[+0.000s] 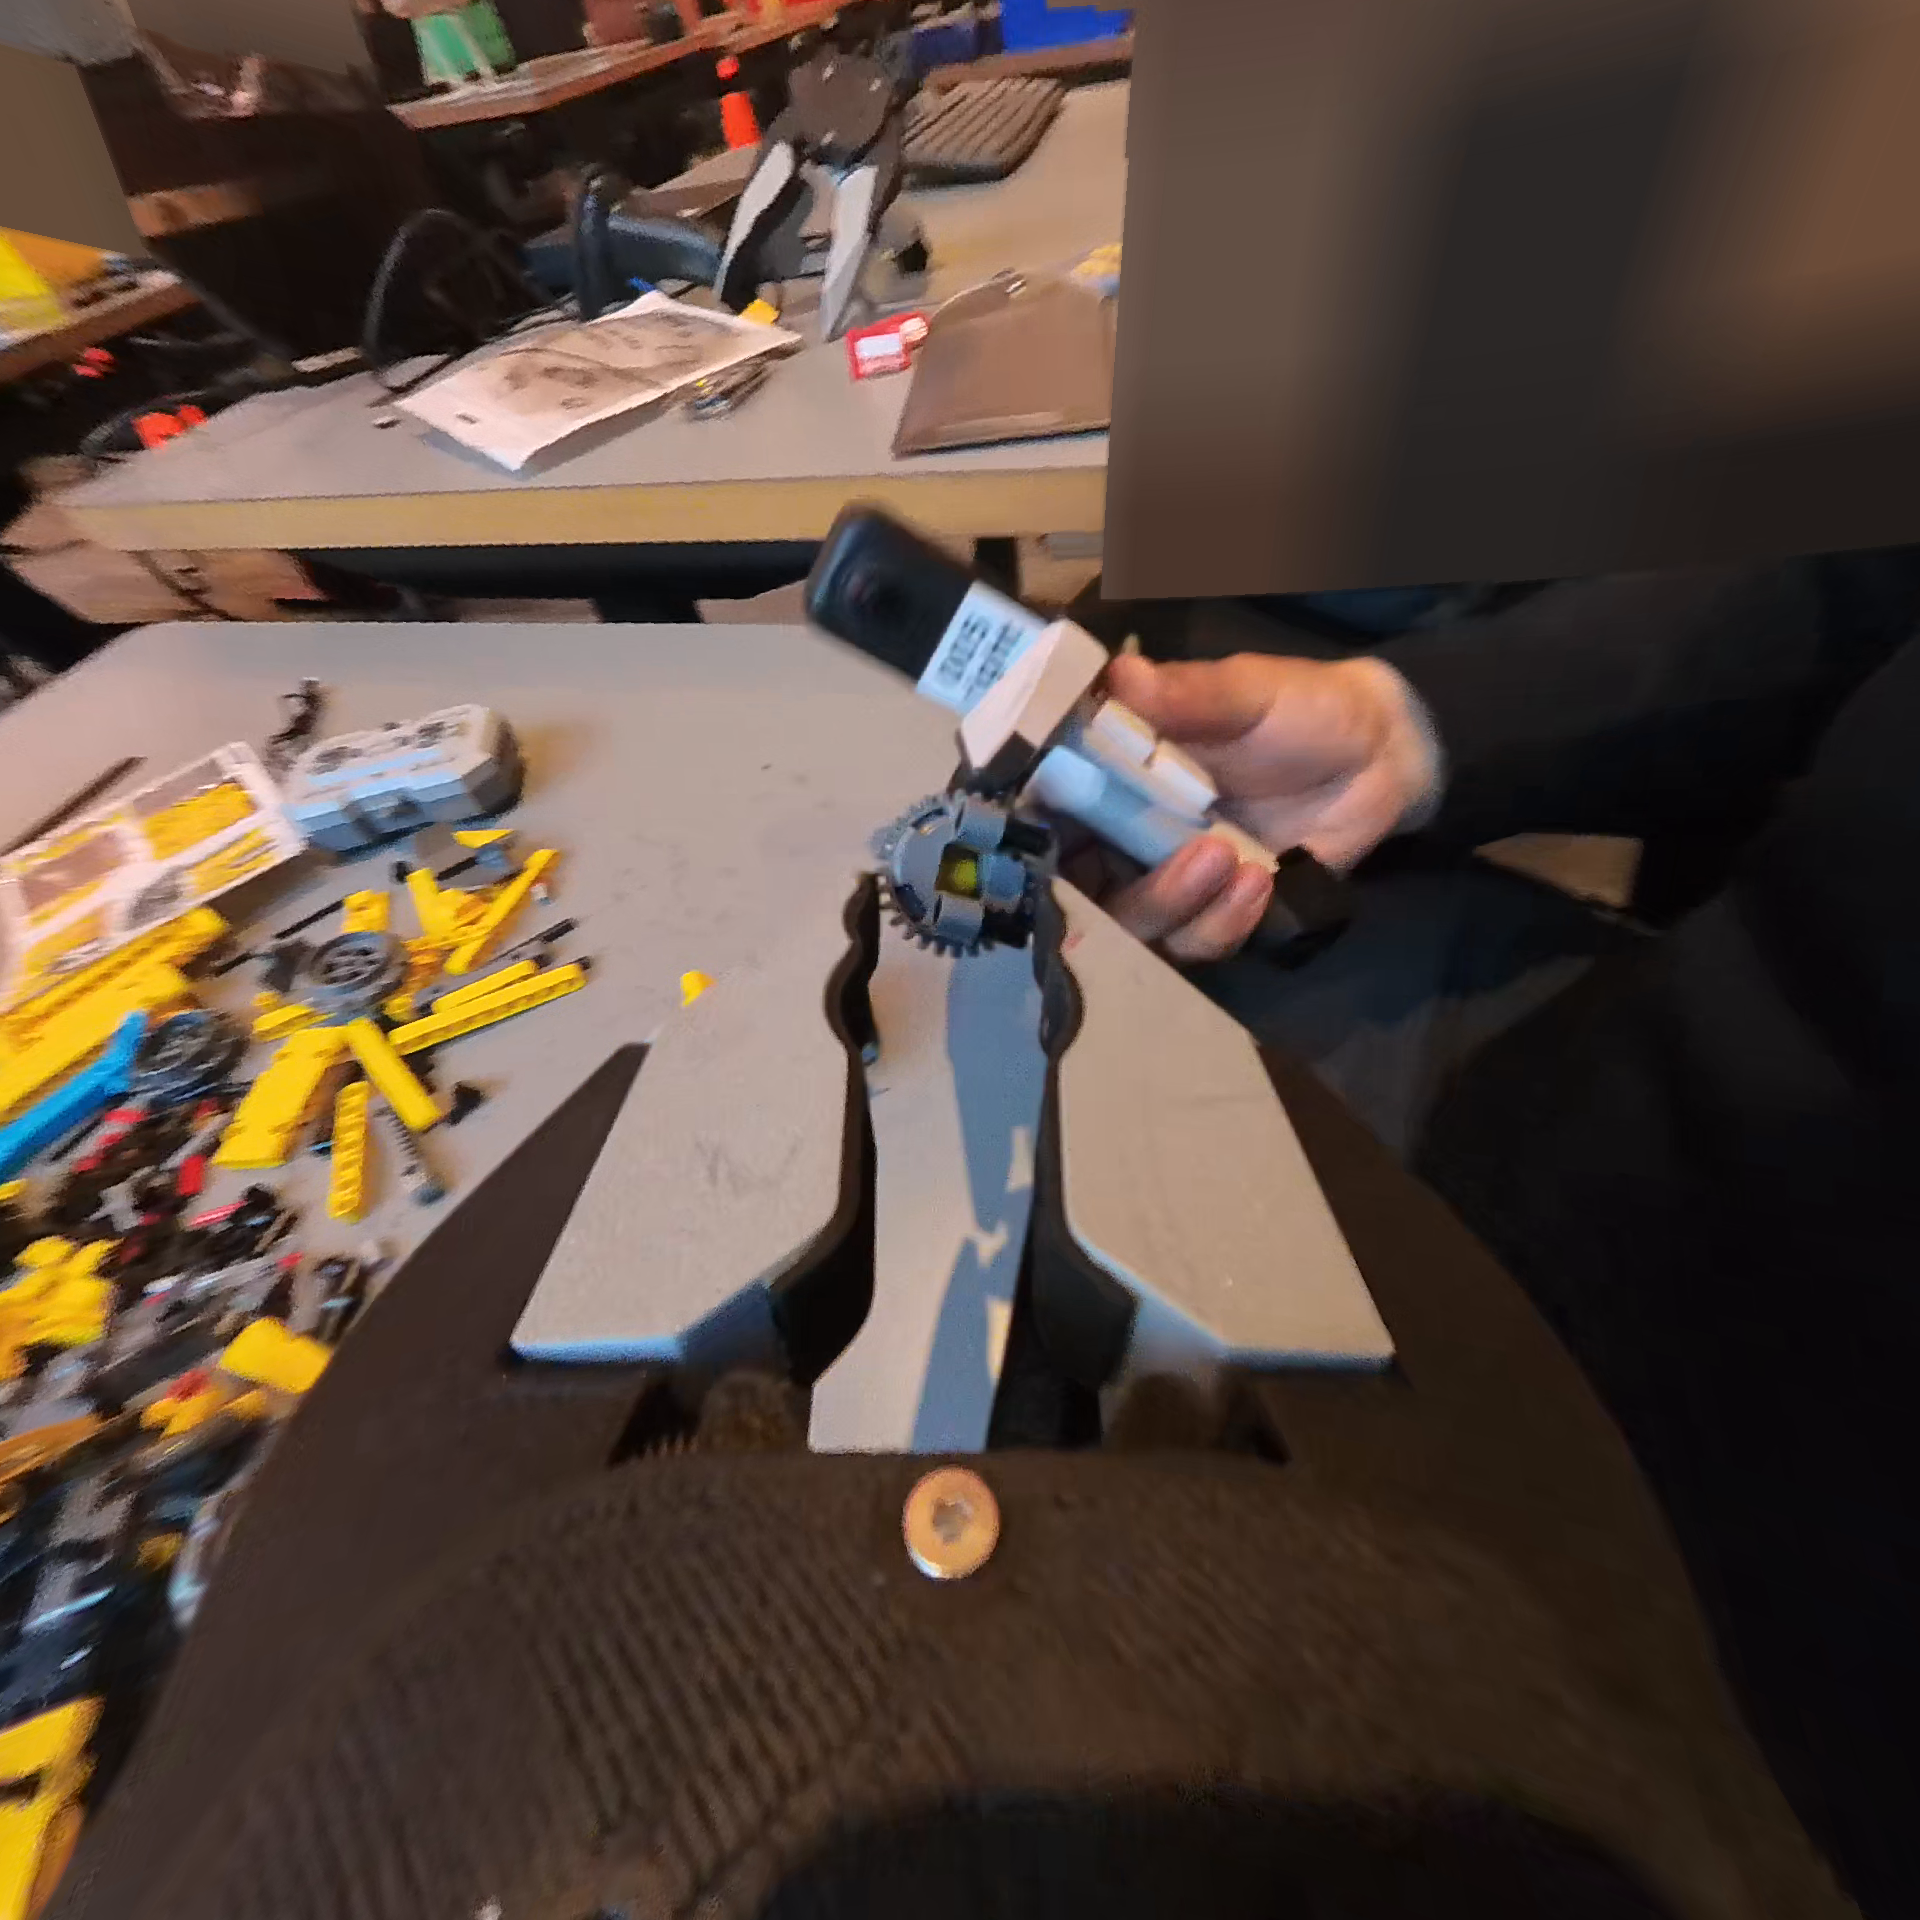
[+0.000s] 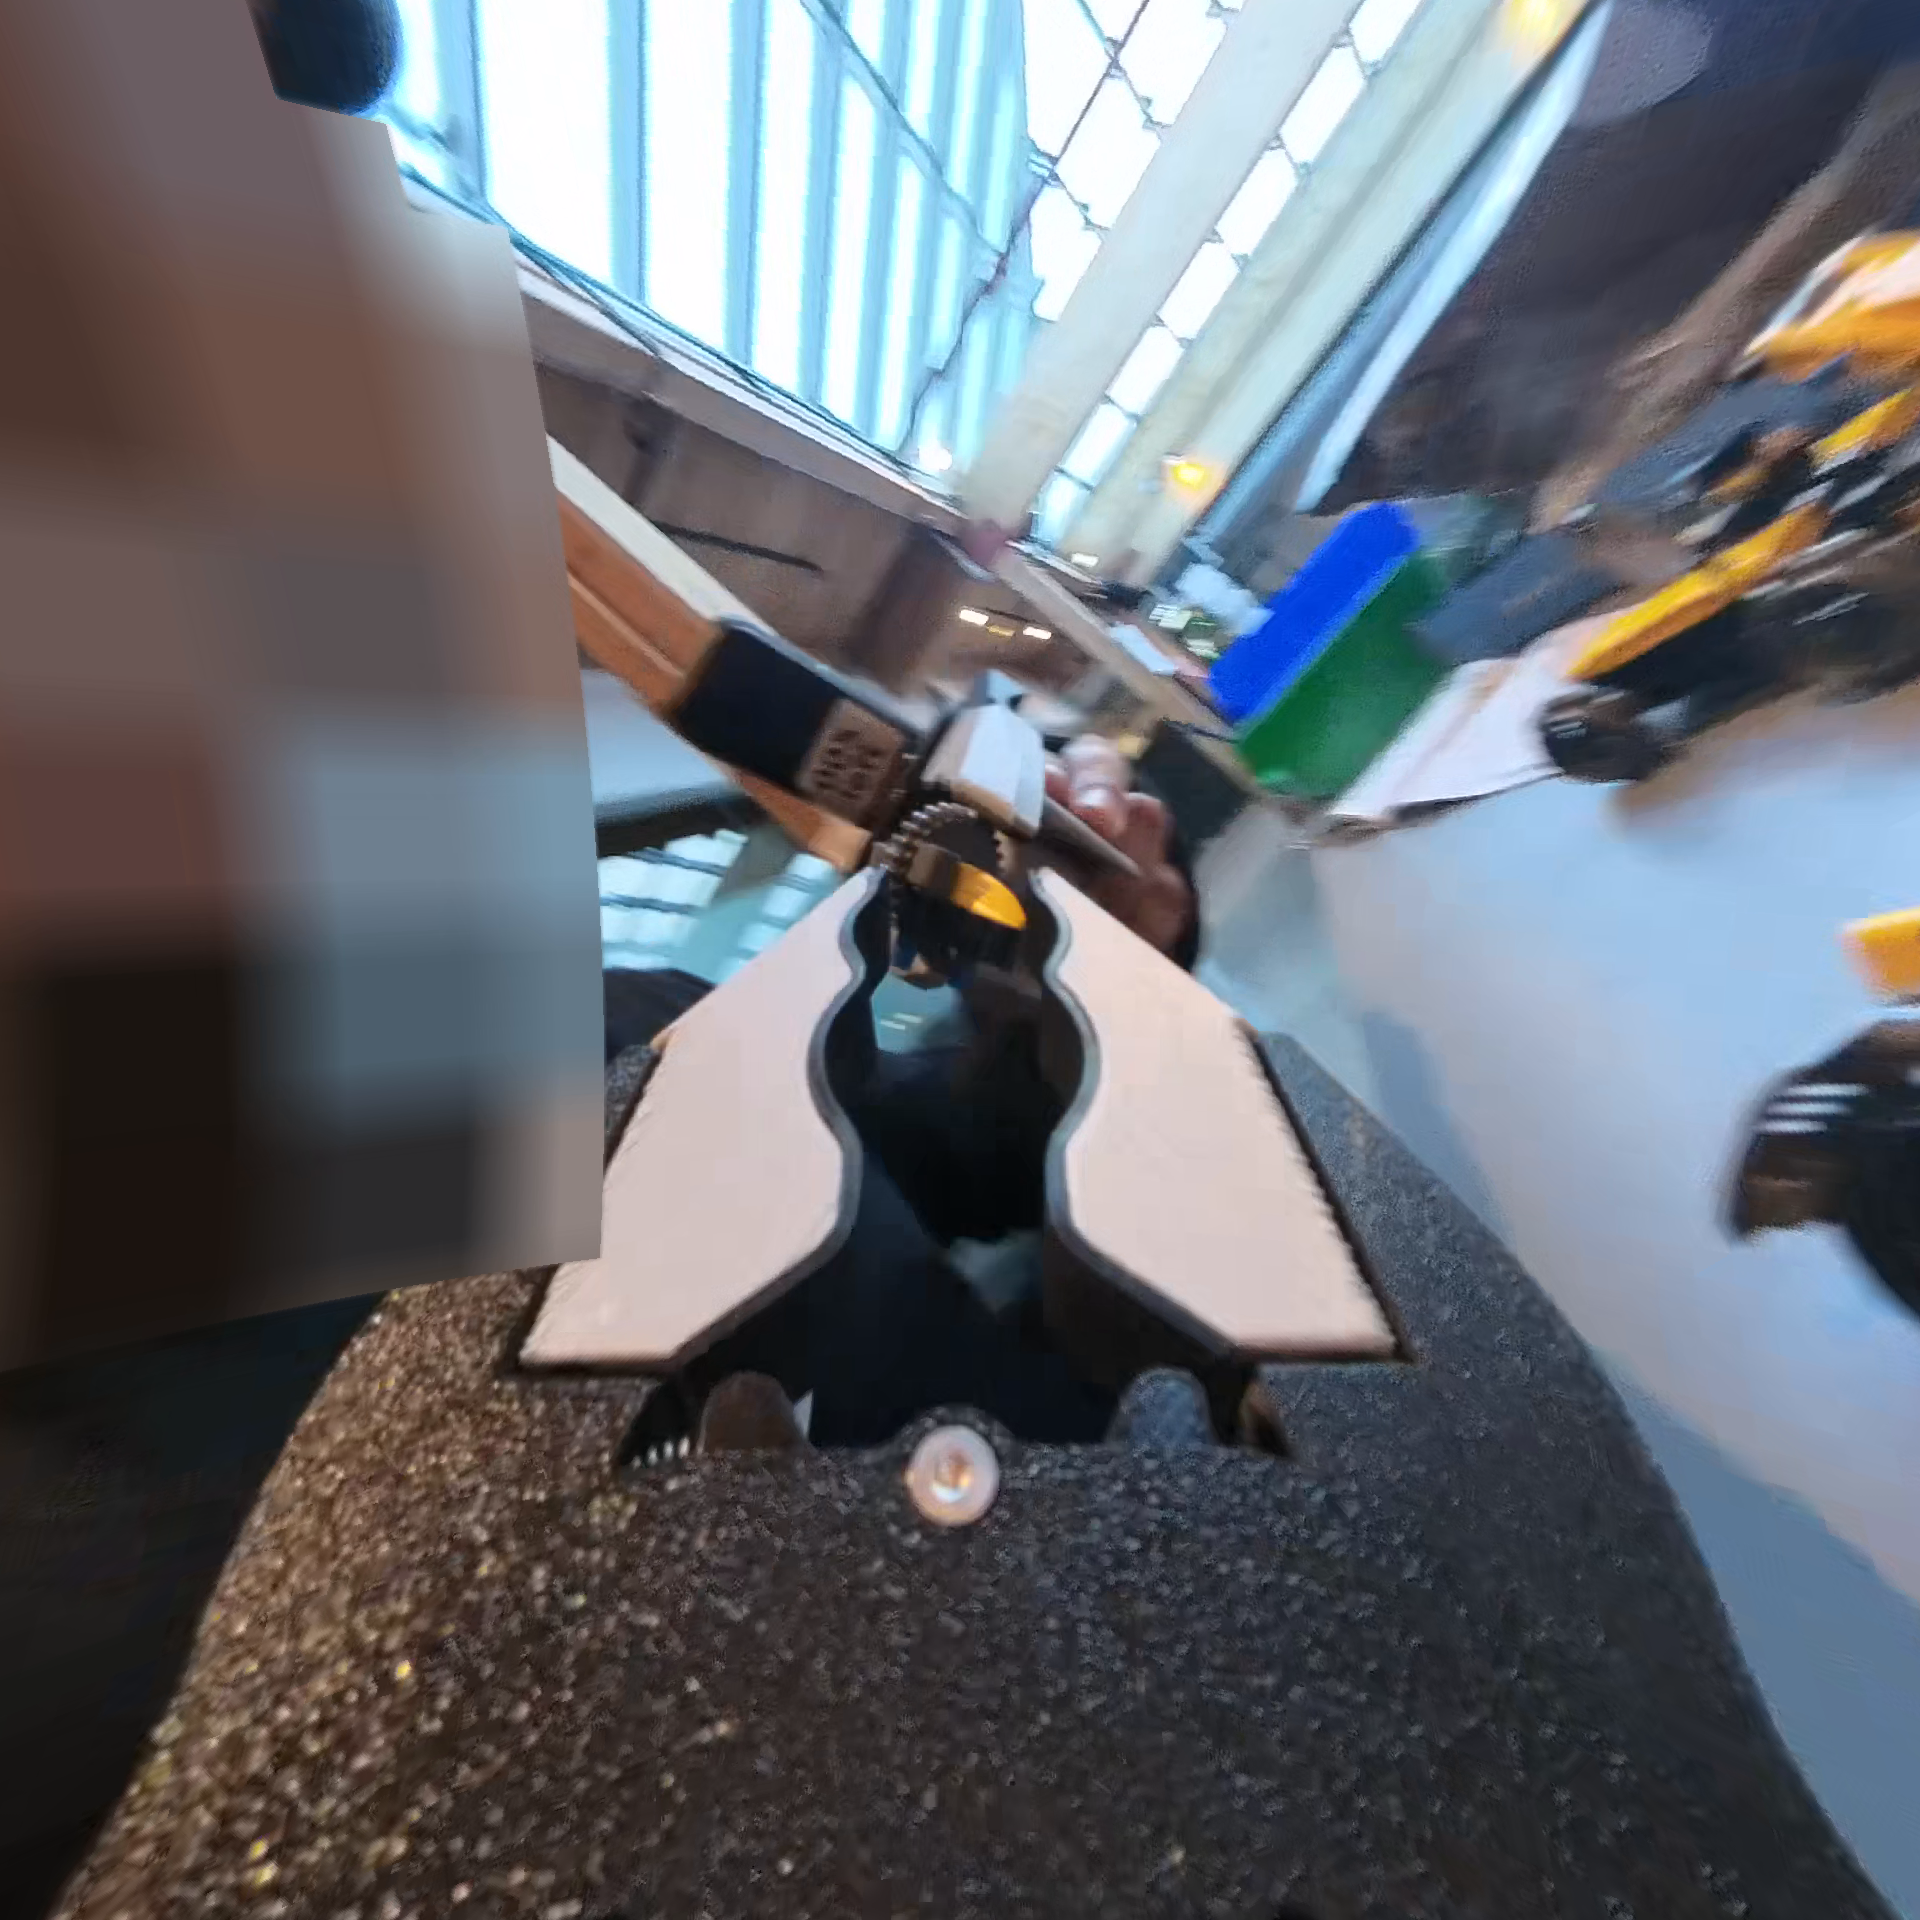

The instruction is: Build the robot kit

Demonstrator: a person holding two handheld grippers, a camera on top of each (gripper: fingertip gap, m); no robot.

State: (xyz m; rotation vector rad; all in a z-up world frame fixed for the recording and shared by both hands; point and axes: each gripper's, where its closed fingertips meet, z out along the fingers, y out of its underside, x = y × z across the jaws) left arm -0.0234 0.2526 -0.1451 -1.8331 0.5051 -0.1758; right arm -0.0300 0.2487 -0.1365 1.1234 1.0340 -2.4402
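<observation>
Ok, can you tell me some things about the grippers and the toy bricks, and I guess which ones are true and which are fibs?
1. The left gripper is closed on a grey gear piece with a bit of yellow in it. True.
2. The gear piece lies flat on the table. False: it is held up in the air, above the grey table.
3. The right gripper has its tips at the same gear piece. True.
4. A pile of yellow and black bricks lies on the table to the left in the left wrist view. True.
5. The bricks in the pile are mostly pink. False: they are mostly yellow and black.
</observation>
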